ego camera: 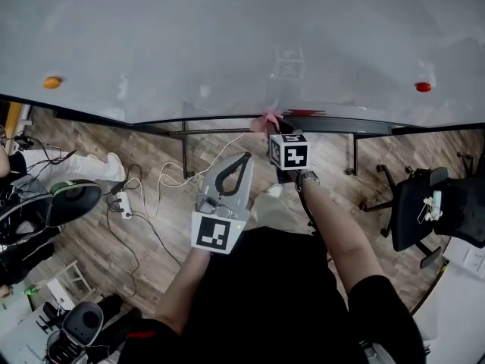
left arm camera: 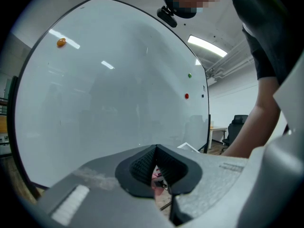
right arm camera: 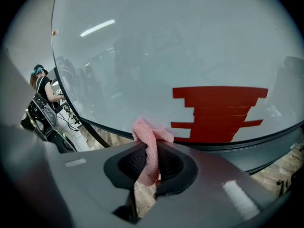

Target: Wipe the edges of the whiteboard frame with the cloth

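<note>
Cloth (right arm camera: 148, 137) clamped in right tool (right arm camera: 151, 171), pink bunch poking past the jaws to do the wiping. Sits at the bottom edge of the whiteboard frame (right arm camera: 273, 144), seemingly touching it. Left tool (left arm camera: 156, 169) closed on nothing, held low and back, clear of the stroke.

The grey right gripper (right arm camera: 151, 164) pinches a pink knitted cloth (right arm camera: 148, 144) between its black ribbed jaws; the cloth's bunched top is close to the dark bottom frame edge (right arm camera: 237, 147) of the glossy whiteboard (right arm camera: 166, 46), just left of stacked red stripes (right arm camera: 216, 113) above that edge
</note>
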Tool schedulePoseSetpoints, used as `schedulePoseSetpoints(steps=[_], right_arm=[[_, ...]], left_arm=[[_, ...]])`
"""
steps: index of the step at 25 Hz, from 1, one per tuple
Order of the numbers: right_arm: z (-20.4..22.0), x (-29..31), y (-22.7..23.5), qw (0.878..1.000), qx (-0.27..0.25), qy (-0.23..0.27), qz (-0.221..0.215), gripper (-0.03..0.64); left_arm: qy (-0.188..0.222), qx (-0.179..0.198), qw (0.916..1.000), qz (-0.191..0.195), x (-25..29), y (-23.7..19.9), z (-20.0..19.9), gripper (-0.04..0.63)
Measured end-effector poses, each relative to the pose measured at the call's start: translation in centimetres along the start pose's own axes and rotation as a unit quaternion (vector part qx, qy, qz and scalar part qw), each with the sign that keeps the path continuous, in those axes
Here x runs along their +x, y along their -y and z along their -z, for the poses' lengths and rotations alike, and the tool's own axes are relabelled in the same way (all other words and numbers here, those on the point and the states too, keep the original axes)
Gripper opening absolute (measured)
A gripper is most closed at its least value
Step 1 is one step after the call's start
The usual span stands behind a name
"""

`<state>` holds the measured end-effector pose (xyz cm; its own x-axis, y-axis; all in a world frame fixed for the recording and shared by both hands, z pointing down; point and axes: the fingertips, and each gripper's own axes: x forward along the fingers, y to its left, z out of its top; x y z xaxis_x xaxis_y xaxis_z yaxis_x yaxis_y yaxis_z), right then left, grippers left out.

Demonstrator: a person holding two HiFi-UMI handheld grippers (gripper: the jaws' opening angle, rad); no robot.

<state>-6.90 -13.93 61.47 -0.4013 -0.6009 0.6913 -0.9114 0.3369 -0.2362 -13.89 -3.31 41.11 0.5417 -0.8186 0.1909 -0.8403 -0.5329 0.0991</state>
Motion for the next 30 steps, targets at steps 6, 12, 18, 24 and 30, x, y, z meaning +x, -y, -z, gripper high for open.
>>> schedulePoseSetpoints(steps=[6,12,18,24,30], right_arm=[[-0.2,-0.3,0.5,1.0,-0.001,0.006,-0.007,0.052],[-0.1,-0.5,1.5,1.0,-0.002,0.006,-0.011,0.052],[0.3,-1.3,3.0,1.0,-0.003,0.006,-0.01,0.052],[0.3,-1.7,4.1,1.0,-0.002,0.008,-0.013,0.052],[0.5,-2.1,5.0,1.0,-0.003,0.011,-0.017,0.052]], left_arm=[[-0.003,-0.006,1.0,-0.007,0.3,0.8,0.4,0.0],[-0.001,-0.003,1.0,-0.009,1.0,1.9,0.6,0.0],[-0.003,-0.005,0.9999,-0.016,1.5,3.2,0.4,0.0],[-0.004,0.002,0.9999,-0.016,2.2,4.4,0.5,0.0],[-0.005,0.0,0.9997,-0.023,2.6,5.5,0.7,0.0]])
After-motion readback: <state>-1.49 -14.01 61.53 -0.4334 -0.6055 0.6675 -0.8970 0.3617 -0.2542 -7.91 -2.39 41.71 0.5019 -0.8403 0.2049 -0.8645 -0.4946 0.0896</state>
